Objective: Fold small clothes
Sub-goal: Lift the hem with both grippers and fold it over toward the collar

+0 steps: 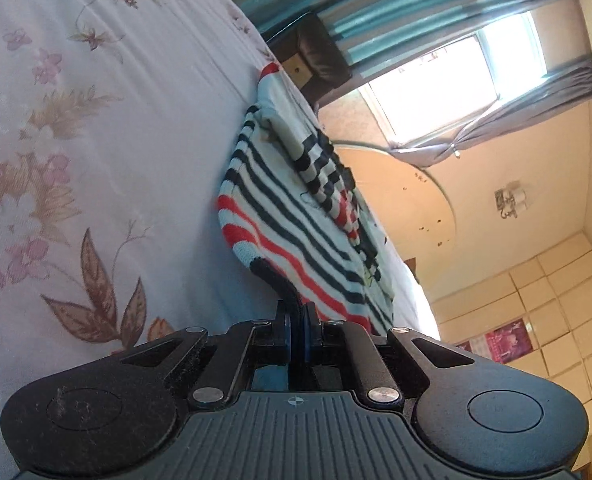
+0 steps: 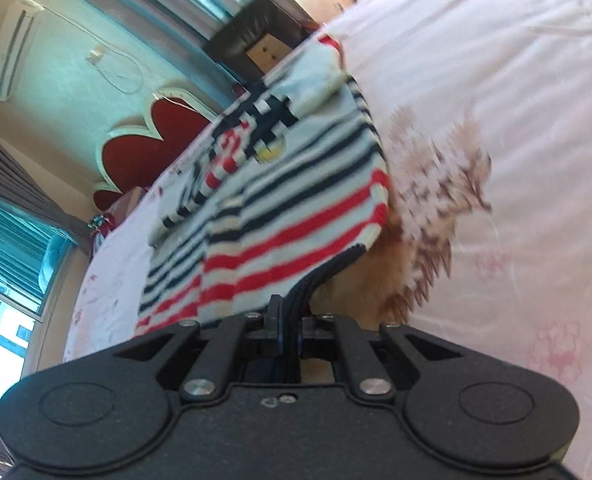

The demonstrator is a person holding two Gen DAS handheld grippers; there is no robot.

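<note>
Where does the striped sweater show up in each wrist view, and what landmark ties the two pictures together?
Left wrist: striped sweater at centre, its dark hem pinched in the left gripper.
Right wrist: striped sweater centre-left, hem in the right gripper.
Shared landmark: floral bedsheet.

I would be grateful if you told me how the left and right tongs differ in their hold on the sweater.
The left tongs pinch a narrow dark tip of the sweater; the right tongs clamp a thicker, ribbed dark band. In the left view the bedsheet lies left of the sweater; in the right view, right. Both are shut on its hem.
</note>
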